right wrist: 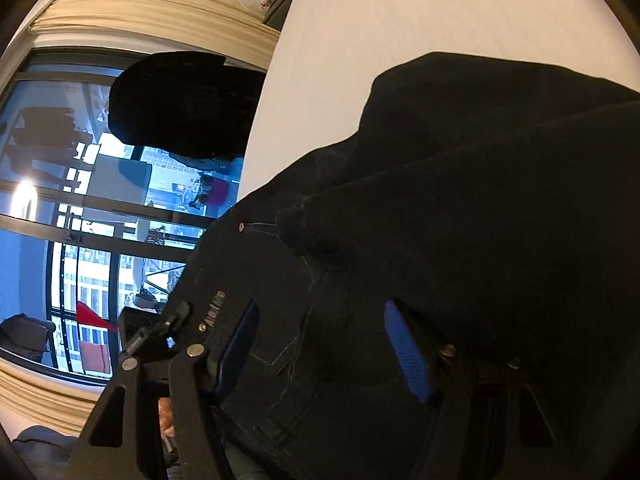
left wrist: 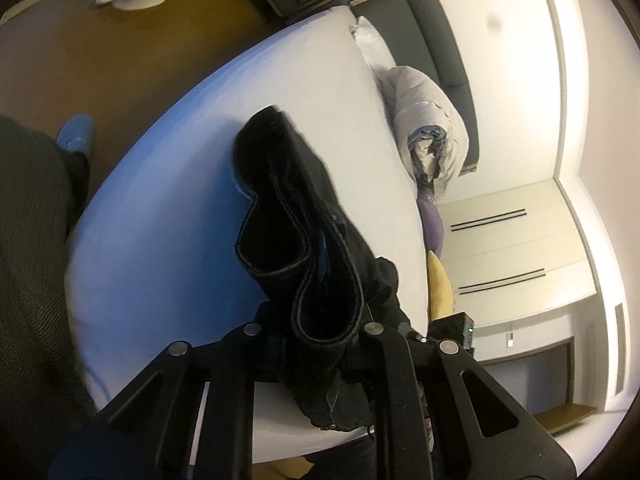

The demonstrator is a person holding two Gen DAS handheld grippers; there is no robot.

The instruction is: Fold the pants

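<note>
The left hand-held gripper [left wrist: 320, 344] points forward and somewhat downward over the white bed [left wrist: 168, 216], its jaws clenched on a bunch of the black pants [left wrist: 296, 208]. From that grip the dark fabric hangs and trails away toward the far side of the mattress, its hemmed edges curling in loops above the sheet. To the right, a rolled pale duvet [left wrist: 428, 120] lies along the bed's edge against a dark headboard [left wrist: 444, 36].

The right hand-held gripper [right wrist: 320, 344] also tilts downward — its blue pads [right wrist: 408, 348] stand apart, released, with the waist part of the pants [right wrist: 440, 208] lying between them, stitching and a rivet visible. Whether the pads touch the cloth cannot be told. A large window [right wrist: 80, 208] fills the left.
</note>
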